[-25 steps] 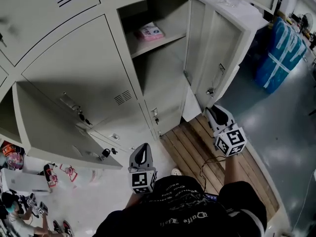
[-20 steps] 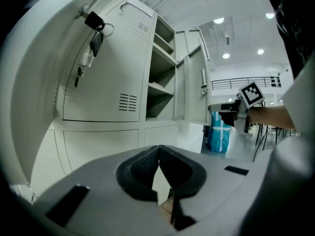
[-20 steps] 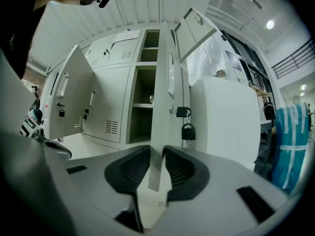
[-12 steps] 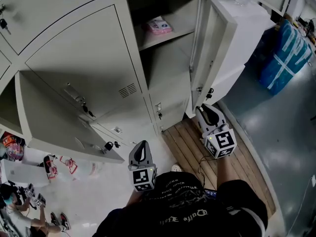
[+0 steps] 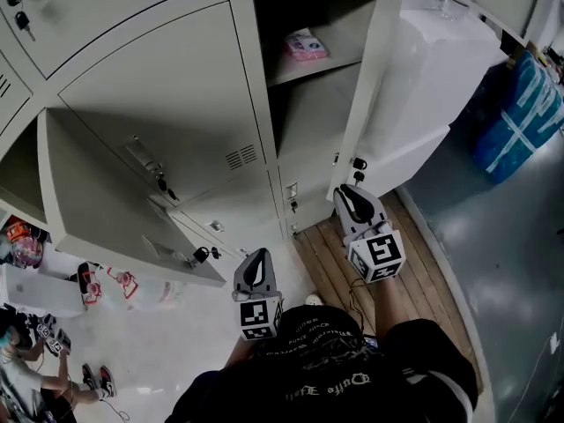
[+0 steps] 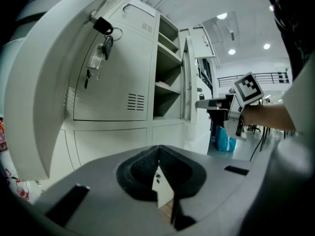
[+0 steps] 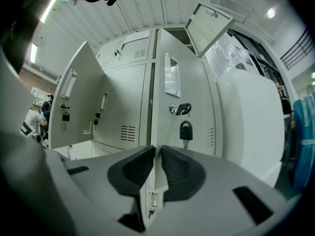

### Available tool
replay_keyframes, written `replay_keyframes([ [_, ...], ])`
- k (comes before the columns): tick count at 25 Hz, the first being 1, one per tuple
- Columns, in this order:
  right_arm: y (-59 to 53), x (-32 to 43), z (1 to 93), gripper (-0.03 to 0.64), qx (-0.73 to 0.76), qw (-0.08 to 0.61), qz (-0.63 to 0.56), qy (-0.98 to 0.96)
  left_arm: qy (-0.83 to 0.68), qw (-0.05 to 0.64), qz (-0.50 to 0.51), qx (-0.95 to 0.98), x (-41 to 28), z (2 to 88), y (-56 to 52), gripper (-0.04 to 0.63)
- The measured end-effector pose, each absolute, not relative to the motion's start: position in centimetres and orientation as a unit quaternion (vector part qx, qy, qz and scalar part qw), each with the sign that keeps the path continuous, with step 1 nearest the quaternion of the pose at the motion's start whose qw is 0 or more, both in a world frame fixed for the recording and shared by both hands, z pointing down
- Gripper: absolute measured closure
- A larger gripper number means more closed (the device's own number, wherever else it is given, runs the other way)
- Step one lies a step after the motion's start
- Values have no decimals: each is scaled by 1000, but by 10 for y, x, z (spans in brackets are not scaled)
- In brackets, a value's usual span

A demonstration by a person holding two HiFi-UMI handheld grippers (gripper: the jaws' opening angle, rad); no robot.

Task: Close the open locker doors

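Note:
The tall right locker door [image 5: 388, 86] stands part-way open, and a pink packet [image 5: 307, 45] lies on the shelf behind it. My right gripper [image 5: 346, 194] is at the door's lower outer face, just below its hanging keys [image 7: 185, 130]. Its jaws have just been closing and now leave a narrow slit. The door's edge shows through the slit, and nothing is clamped. A second open door [image 5: 106, 210] juts out at the lower left. My left gripper [image 5: 256, 256] hangs low in front of the lockers, shut and empty [image 6: 158, 149], with that door [image 6: 44, 82] to its left.
A blue bag [image 5: 529, 113] stands on the grey floor at right. Wooden slats [image 5: 423, 263] cover the floor under the right door. Loose items [image 5: 97, 289] and a person [image 5: 35, 342] are at the lower left. An upper locker door [image 7: 209, 26] also hangs open.
The right door has swung toward the locker, and my right gripper has moved left with it. Its jaws have narrowed. The left gripper has barely moved.

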State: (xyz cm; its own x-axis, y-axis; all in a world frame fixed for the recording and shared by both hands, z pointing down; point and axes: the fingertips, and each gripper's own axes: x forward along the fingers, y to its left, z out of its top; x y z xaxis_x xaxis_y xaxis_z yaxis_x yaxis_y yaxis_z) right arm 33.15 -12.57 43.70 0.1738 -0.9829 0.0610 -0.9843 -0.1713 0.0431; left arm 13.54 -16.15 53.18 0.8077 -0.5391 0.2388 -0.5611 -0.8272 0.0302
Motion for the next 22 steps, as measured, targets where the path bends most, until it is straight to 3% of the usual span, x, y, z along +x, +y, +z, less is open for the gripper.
replay_keyframes([
  [22,-241,312,437,572,726,47,0,-686,-333,52,84,938,137,519,-182,588],
])
